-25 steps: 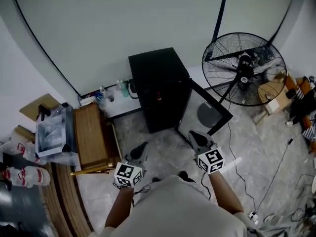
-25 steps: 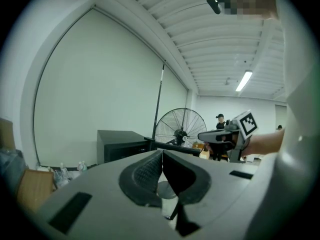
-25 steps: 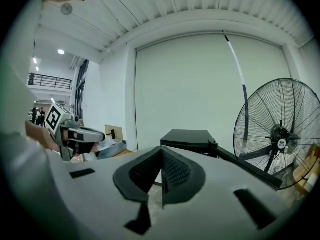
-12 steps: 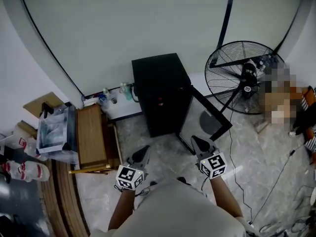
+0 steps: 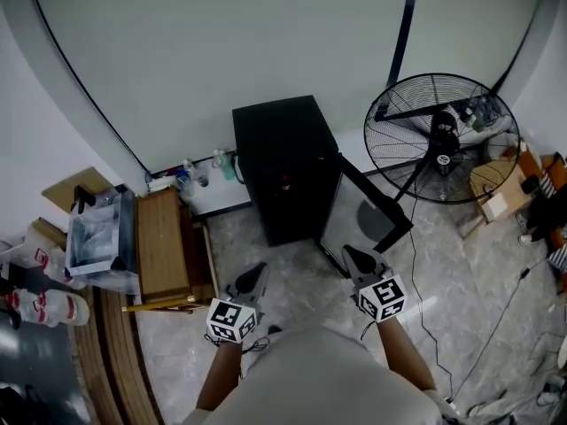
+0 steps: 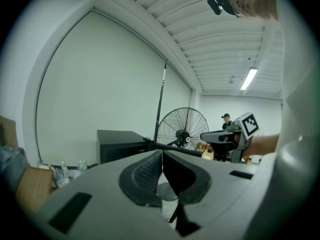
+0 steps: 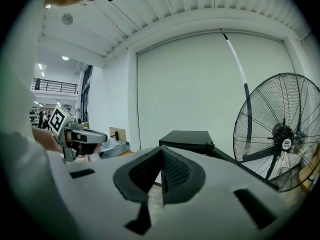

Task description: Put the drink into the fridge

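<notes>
Open room: we've got bare marbled floor (image 5: 292, 277) ahead of us, running up to the fridge (image 5: 283, 162); its door (image 5: 368, 204) swings out to the right.
Drink: bottles (image 5: 202, 168) stand on the ledge (image 5: 217, 197) just left of the fridge.
Left gripper (image 5: 252, 277): jaws pressed together, nothing held, pointing forward.
Right gripper (image 5: 357, 259): jaws closed too, empty, near the door's edge.
Room: wooden bench (image 5: 164, 246) left, fan (image 5: 440, 137) right.
</notes>
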A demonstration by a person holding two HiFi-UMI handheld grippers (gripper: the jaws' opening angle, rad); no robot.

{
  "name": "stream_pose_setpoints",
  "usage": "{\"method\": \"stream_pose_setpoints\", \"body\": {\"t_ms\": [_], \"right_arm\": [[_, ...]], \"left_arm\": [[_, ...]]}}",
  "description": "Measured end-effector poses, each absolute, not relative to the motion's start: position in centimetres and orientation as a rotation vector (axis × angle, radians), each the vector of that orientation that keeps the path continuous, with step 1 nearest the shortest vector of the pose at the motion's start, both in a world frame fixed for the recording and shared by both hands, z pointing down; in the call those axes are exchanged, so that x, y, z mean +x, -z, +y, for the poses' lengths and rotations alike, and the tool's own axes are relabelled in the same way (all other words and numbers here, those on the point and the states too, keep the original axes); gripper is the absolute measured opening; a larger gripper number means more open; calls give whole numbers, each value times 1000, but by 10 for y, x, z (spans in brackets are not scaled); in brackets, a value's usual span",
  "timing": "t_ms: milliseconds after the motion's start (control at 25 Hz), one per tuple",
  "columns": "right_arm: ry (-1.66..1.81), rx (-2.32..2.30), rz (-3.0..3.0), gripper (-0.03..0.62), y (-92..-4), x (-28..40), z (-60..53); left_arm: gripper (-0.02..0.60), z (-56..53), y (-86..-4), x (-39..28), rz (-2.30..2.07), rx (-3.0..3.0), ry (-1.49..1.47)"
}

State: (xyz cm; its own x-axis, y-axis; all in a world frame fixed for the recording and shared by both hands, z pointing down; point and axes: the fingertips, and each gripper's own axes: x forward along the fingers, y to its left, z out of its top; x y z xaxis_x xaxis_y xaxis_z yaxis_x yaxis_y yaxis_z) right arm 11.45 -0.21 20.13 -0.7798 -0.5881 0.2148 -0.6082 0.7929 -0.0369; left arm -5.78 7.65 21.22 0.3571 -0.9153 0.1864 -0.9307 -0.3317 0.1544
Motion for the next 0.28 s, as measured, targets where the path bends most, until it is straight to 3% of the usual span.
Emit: {"method": "stream_pose_setpoints", "body": {"t_ms": [280], "right_arm": [[-178,953,-2794,-3,-201,122,-5]], "left_arm": [[9,75,-211,-47,-1650,2398,-94]]}}
